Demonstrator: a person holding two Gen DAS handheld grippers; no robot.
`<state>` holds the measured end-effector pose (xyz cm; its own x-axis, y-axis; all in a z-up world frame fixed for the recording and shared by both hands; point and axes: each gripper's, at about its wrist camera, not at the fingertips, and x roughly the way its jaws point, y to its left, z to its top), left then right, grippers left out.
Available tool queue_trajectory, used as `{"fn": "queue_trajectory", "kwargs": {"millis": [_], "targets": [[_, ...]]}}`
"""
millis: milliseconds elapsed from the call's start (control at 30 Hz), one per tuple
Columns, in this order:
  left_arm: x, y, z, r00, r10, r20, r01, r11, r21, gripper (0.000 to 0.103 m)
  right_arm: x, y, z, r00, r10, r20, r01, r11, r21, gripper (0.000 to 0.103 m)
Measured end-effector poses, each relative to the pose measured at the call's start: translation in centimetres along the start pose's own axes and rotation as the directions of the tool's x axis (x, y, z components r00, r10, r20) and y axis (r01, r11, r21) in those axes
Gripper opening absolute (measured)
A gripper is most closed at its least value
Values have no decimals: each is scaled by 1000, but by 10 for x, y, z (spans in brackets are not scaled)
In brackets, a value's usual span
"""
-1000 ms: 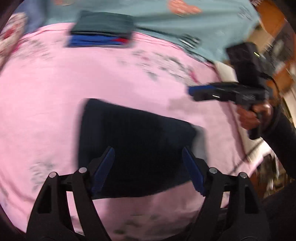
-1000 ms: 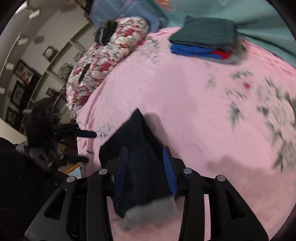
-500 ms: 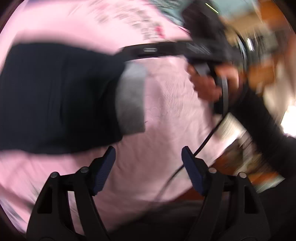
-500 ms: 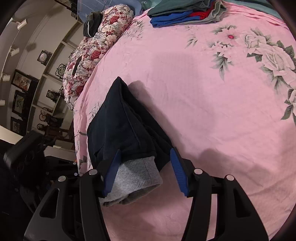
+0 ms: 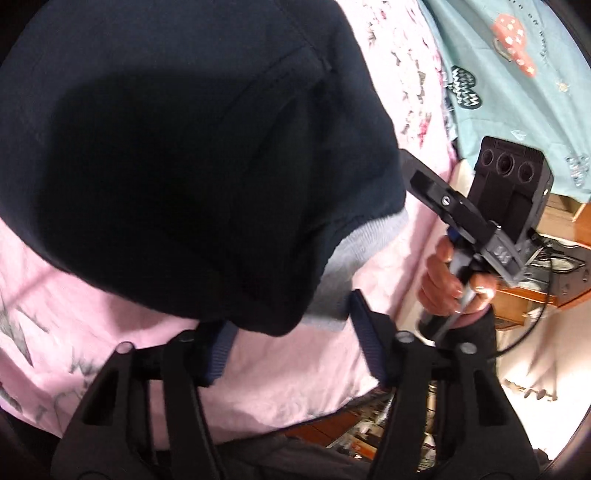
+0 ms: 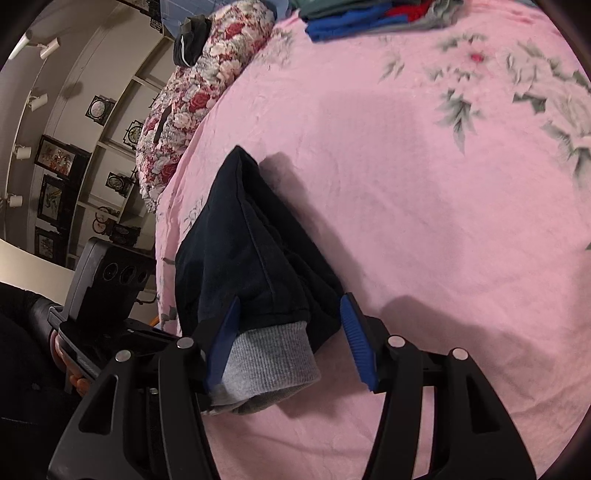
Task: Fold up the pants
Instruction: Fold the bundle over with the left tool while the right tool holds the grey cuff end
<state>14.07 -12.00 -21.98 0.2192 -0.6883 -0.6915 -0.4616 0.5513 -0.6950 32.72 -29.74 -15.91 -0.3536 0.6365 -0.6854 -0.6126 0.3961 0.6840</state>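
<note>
Dark navy pants (image 5: 192,155) with grey ribbed cuffs (image 5: 364,240) lie folded on the pink floral bedsheet (image 5: 303,376). My left gripper (image 5: 291,341) is open, its blue pads astride the near corner of the pants. In the right wrist view the pants (image 6: 243,251) lie as a narrow bundle with the grey cuffs (image 6: 269,362) nearest. My right gripper (image 6: 291,339) is open, its pads on either side of the cuff end. The right gripper also shows in the left wrist view (image 5: 461,218), beside the cuffs.
A stack of folded clothes (image 6: 373,14) sits at the far side of the bed. A floral pillow (image 6: 199,92) lies at the far left. A teal blanket (image 5: 517,85) lies beyond the sheet. The bed's edge (image 5: 332,417) is just below my left gripper.
My left gripper has swung in close to the pants' near corner. My right gripper has opened wider and slid back to the cuff end; the pants stay on the bed.
</note>
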Motion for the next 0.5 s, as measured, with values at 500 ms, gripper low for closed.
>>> {"fn": "queue_trajectory", "kwargs": {"millis": [500], "targets": [[13,-23,-6,983,183,21,-184,976,117,34,14,-17,-11,998,-52,27,51,998,26,28]]}}
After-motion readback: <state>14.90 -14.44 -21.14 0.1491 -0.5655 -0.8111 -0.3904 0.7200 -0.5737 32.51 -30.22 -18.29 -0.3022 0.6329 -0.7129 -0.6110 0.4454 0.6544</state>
